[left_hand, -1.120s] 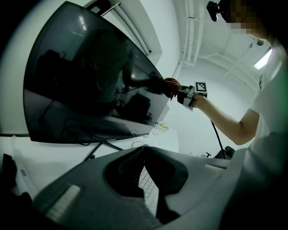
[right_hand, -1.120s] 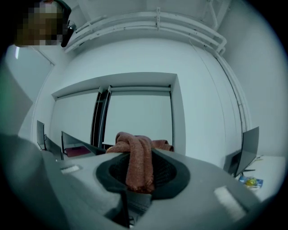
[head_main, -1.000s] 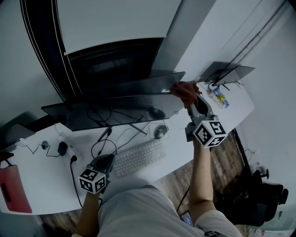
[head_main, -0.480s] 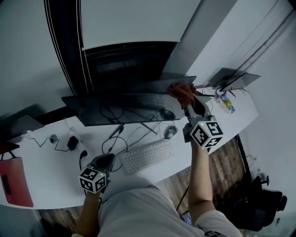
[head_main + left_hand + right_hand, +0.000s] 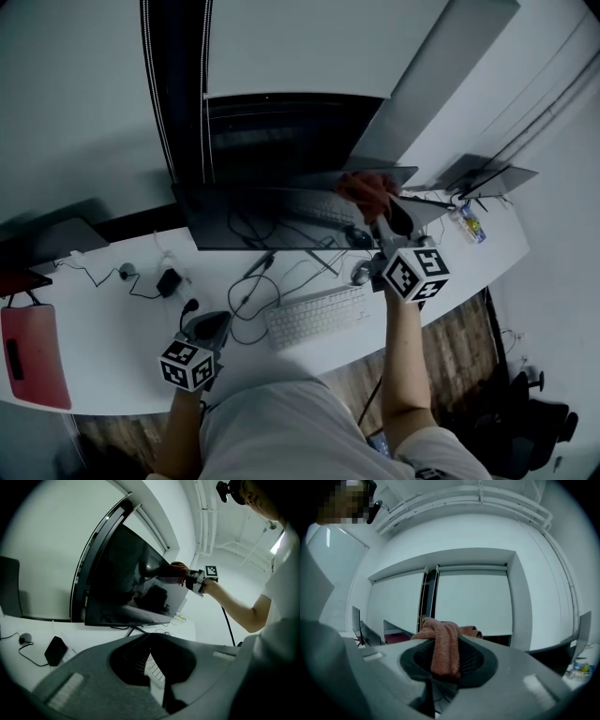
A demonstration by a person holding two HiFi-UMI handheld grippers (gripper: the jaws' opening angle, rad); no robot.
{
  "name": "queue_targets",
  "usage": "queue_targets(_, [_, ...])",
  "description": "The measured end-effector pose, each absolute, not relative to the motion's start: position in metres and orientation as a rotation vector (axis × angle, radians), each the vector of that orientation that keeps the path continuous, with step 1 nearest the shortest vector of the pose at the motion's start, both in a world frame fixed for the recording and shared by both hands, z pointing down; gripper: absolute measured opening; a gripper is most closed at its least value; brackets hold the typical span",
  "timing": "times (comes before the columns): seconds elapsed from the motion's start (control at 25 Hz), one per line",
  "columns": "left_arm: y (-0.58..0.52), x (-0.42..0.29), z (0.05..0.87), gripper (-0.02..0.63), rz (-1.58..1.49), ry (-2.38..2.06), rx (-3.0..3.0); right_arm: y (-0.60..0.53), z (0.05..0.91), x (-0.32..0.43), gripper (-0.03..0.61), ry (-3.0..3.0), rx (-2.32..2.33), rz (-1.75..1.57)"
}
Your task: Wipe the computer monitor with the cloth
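White surface (image 5: 103, 328) curves below a pale wall, with wood floor (image 5: 469, 323) at 4 o'clock. My right hand-held gripper (image 5: 382, 214) is clamped on the rust cloth (image 5: 367, 192) at the monitor (image 5: 272, 217) edge, 1 o'clock; I can't see the contact itself. My left hand-held gripper (image 5: 212, 326) has its jaws together, empty, at 7 o'clock

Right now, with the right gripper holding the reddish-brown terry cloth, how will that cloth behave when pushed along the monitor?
The reddish-brown terry cloth is probably floppy and light: it droops in folds over the shut jaws of the right gripper. Its looped weave suggests grip rather than slip. Pushed on the wide black monitor, it will likely squash and drag.
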State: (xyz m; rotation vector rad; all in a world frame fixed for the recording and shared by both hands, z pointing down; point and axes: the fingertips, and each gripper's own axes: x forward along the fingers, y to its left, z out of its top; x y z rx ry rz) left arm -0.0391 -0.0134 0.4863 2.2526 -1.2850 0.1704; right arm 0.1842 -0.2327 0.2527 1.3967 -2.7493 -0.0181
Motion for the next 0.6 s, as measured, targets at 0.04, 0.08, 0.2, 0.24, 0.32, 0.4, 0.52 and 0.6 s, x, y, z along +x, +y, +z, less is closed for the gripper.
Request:
queue_targets(0.04, [-0.011,-0.044,0.486,0.009,0.166,-1.292,2.249,-0.231,0.253,0.176,0.094,-2.753,1.383,-0.021])
queue_targets(0.08, [-0.009,-0.049,0.486,0.009,0.163,-1.297,2.246,-0.229,0.253,0.168,0.094,-2.757,1.372,-0.023])
queue_targets(0.2, [-0.003,-0.06,0.487,0.009,0.156,-1.308,2.239,-0.225,0.252,0.148,0.094,-2.765,1.353,-0.026])
queue_targets(0.24, [0.0,-0.064,0.488,0.009,0.155,-1.311,2.236,-0.224,0.252,0.143,0.094,-2.767,1.349,-0.026])
queue_targets(0.32, [0.004,-0.071,0.489,0.009,0.152,-1.318,2.23,-0.222,0.252,0.134,0.094,-2.769,1.344,-0.025])
queue_targets(0.4, [0.008,-0.078,0.489,0.009,0.15,-1.324,2.226,-0.22,0.251,0.128,0.094,-2.771,1.344,-0.021])
queue_targets(0.52, [0.015,-0.089,0.489,0.009,0.145,-1.333,2.223,-0.216,0.249,0.12,0.094,-2.786,1.361,-0.018])
queue_targets(0.6, [0.019,-0.096,0.488,0.009,0.142,-1.336,2.223,-0.209,0.244,0.113,0.094,-2.813,1.373,-0.023])
